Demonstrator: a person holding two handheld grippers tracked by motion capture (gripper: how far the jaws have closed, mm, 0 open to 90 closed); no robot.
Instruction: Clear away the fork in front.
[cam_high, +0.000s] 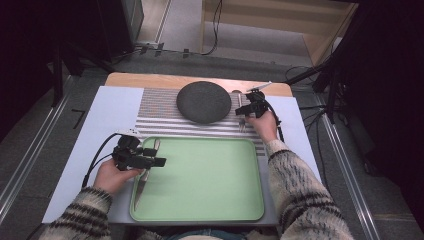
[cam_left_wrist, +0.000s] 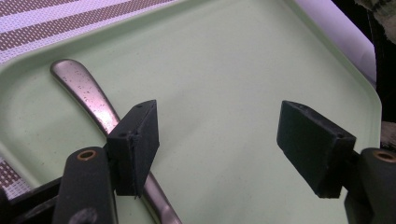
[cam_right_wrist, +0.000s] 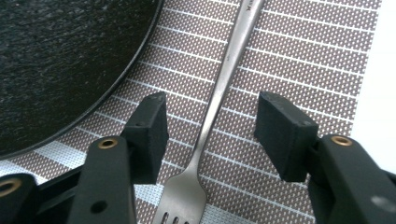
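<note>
Left gripper (cam_left_wrist: 217, 140) stands wide open, empty, over the knife (cam_left_wrist: 95, 105) lying along the left edge of the green tray (cam_high: 210, 175). Right gripper (cam_right_wrist: 210, 128) straddles the fork (cam_right_wrist: 219, 88), jaws open and not touching it, on the striped placemat (cam_right_wrist: 303, 60) just beside the dark plate (cam_right_wrist: 60, 60) near the desk's far edge.

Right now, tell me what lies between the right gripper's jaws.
The fork handle runs up between the open jaws of the right gripper, lying on the striped mat beside the dark plate, untouched. The right gripper view shows it.

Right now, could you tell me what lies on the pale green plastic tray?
A silver metal knife lies along the pale green plastic tray's left side; the open left gripper covers its middle.
</note>
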